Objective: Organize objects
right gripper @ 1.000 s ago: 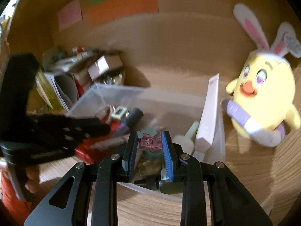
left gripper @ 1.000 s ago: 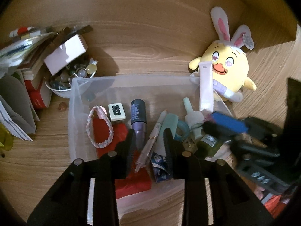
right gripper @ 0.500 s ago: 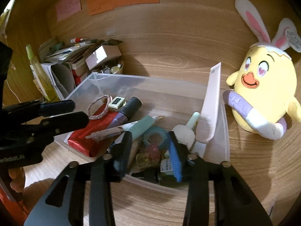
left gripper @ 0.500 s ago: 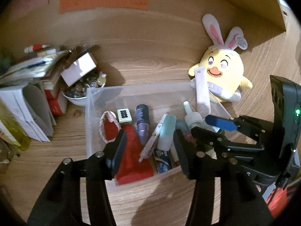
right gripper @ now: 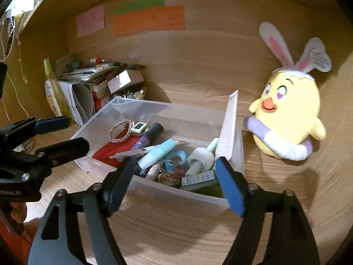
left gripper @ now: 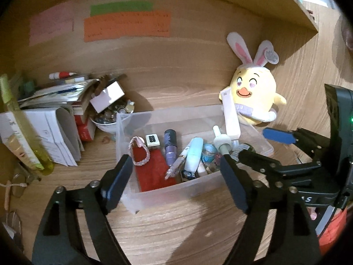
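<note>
The left hand-held gripper and the right hand-held gripper are found wide and empty, their jaws having just been opening; nothing is pinched between them. Both are held short of the clear bin, which stands on the desk beside a plush chick. Pens, tubes and a bracelet are lodged inside. A deposit appears complete; a fresh item, judged likely outside the bin, is to be sought next.
</note>
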{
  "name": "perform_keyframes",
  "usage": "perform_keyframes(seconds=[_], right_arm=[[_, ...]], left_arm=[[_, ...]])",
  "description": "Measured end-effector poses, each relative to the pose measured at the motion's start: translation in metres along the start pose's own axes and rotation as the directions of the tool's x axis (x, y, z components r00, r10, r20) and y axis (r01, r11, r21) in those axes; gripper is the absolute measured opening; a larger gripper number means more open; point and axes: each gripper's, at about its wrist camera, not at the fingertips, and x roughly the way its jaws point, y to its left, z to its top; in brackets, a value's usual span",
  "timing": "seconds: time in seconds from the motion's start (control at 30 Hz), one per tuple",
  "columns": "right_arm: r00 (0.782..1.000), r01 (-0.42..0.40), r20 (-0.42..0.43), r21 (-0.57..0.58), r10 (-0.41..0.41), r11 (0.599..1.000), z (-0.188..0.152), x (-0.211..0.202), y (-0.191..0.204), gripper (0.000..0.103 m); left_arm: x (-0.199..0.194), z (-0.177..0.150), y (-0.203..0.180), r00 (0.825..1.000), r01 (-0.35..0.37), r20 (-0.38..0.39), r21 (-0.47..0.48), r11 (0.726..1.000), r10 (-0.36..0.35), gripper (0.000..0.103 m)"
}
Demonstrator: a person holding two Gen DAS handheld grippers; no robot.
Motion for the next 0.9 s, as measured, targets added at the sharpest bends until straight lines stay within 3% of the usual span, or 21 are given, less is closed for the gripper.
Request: perform_keyframes(seconds=[0.23,0.9], right_arm=[[0.999,0.018,0.041,0.010,-0.019,1.000,-0.009,-0.021,0.000,0.083],[0.998,0.016,0.060,0.034,-0.018,0.999,-0.023,-0.034,0.006,0.087]], left_arm=[[-0.014,-0.011,0.003,0.997,-0.048,0.057,-0.025,0.999,0.049,0.097],[-0.014,-0.026,0.006,0.998,-0.034,0.051,-0.031,0.999,0.036,0.097]])
